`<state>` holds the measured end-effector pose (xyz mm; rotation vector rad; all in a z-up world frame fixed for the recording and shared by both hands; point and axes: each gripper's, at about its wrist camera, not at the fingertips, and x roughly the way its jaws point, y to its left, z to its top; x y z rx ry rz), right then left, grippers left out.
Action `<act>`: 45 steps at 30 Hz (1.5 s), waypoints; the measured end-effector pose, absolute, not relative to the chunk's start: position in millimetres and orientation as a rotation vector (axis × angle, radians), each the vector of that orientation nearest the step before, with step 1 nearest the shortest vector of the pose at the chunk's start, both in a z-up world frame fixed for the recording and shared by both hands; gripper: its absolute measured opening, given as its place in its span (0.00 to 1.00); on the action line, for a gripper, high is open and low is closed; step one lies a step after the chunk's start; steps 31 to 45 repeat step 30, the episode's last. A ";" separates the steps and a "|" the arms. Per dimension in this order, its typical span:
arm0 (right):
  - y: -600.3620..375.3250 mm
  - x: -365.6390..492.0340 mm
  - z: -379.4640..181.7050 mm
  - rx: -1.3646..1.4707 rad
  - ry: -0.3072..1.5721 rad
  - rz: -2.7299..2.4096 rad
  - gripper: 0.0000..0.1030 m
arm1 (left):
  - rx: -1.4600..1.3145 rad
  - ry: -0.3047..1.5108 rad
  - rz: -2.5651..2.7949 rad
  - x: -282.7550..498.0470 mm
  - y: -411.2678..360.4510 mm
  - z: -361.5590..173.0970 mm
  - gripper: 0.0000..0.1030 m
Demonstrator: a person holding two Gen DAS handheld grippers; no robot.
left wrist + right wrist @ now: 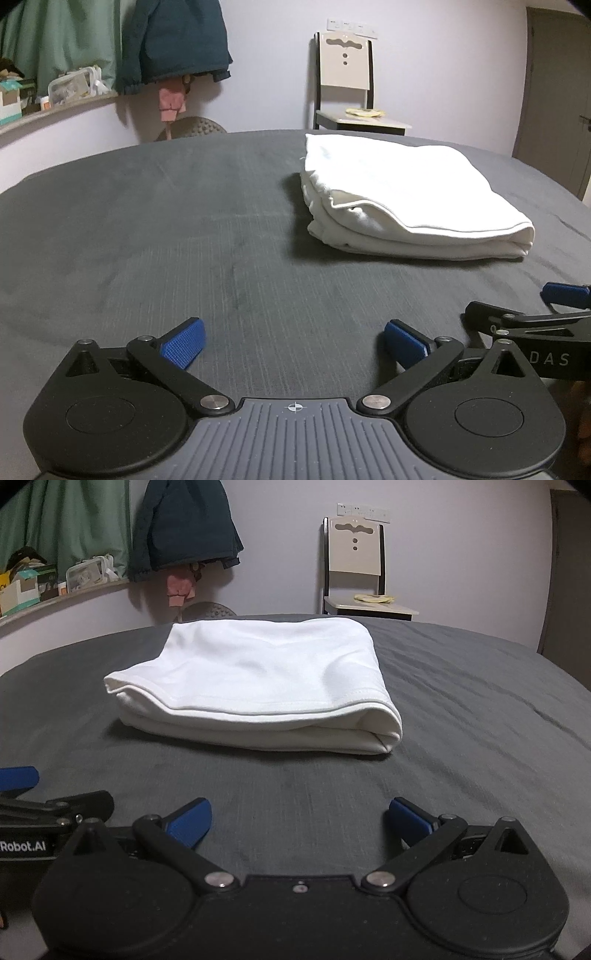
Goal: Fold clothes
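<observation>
Above grey sheet (184,229), both fingers (183,347) spread, empty.

Light: dim indoor, you get soft overhead light.
Glare: white cloth (258,686) is nearly blown out.
Shadows: soft, at its left side.
Edges: your fisheye bends the bed (147,229); corners darken.
Focus: mostly sharp.

- Folded garment (255,686) lies on bed (461,709), centre frame in right wrist view, right of centre in left wrist view.
- Left tongs (293,341) and right tongs (299,821) side by side at lower frame, before garment, apart from it.
- Chair (356,568) behind bed, upper right.
- Hanging jacket (184,524) upper left, shelf (55,598) left of it.
</observation>
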<state>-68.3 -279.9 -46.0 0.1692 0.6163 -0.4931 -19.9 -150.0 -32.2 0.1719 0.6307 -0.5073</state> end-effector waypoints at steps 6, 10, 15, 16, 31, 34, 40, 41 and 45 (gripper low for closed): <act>-279.1 -67.3 -46.9 0.153 0.618 -0.498 1.00 | 0.166 0.629 -0.513 -19.4 -146.5 -31.5 1.00; -279.7 -67.9 -47.7 0.157 0.614 -0.498 1.00 | 0.161 0.631 -0.515 -18.3 -144.7 -31.0 1.00; -278.9 -67.9 -47.9 0.152 0.612 -0.499 1.00 | 0.162 0.630 -0.514 -17.7 -145.1 -30.5 1.00; -279.0 -67.9 -47.9 0.152 0.612 -0.499 1.00 | 0.162 0.630 -0.514 -17.8 -145.4 -30.5 1.00; -278.9 -67.8 -47.8 0.149 0.613 -0.500 1.00 | 0.166 0.628 -0.510 -18.9 -147.4 -30.4 1.00; -278.9 -67.8 -47.8 0.149 0.613 -0.500 1.00 | 0.166 0.628 -0.510 -18.9 -147.4 -30.4 1.00; -278.9 -67.8 -47.8 0.149 0.613 -0.500 1.00 | 0.166 0.628 -0.510 -18.9 -147.4 -30.4 1.00; -278.9 -67.8 -47.8 0.149 0.613 -0.500 1.00 | 0.166 0.628 -0.510 -18.9 -147.4 -30.4 1.00; -278.9 -67.8 -47.8 0.149 0.613 -0.500 1.00 | 0.166 0.628 -0.510 -18.9 -147.4 -30.4 1.00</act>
